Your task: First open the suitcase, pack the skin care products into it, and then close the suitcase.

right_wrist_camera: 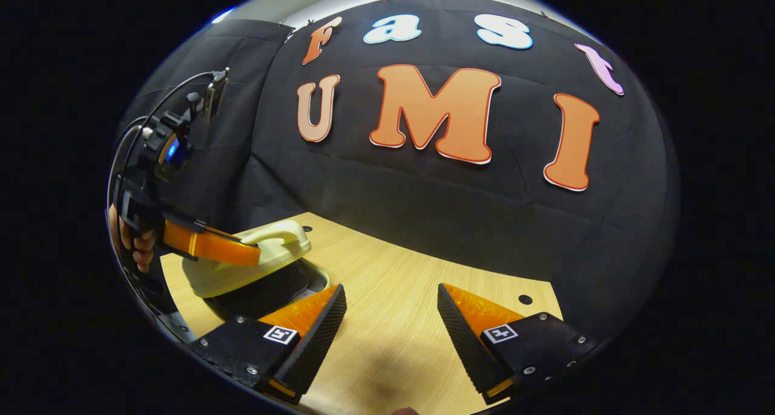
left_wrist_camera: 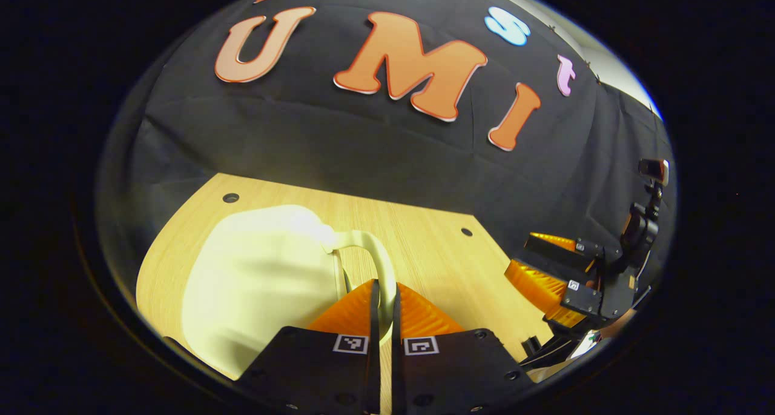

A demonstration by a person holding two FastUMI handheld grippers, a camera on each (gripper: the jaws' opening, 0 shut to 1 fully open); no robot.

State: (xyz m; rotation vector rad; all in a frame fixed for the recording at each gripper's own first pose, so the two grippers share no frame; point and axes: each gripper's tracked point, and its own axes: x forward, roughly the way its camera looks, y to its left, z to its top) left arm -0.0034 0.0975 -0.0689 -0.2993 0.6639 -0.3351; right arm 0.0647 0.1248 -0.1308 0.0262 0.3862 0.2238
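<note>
Left gripper view: the left tool (left_wrist_camera: 382, 306) has its 2 fingers clamped on the pale cream handle (left_wrist_camera: 376, 254) of the cream hard-shell suitcase (left_wrist_camera: 260, 288), which sits on the light wooden worktop (left_wrist_camera: 424, 239) at the near left. Far right, the right tool (left_wrist_camera: 548, 269) hovers with fingers apart.

Right gripper view: the right tool (right_wrist_camera: 390, 318) is spread wide over bare worktop (right_wrist_camera: 393, 342), gripping nothing. At left, the left tool (right_wrist_camera: 212, 248) grips the suitcase (right_wrist_camera: 242, 269) lid, raised over its dark interior, a hand (right_wrist_camera: 136, 242) behind it.
</note>
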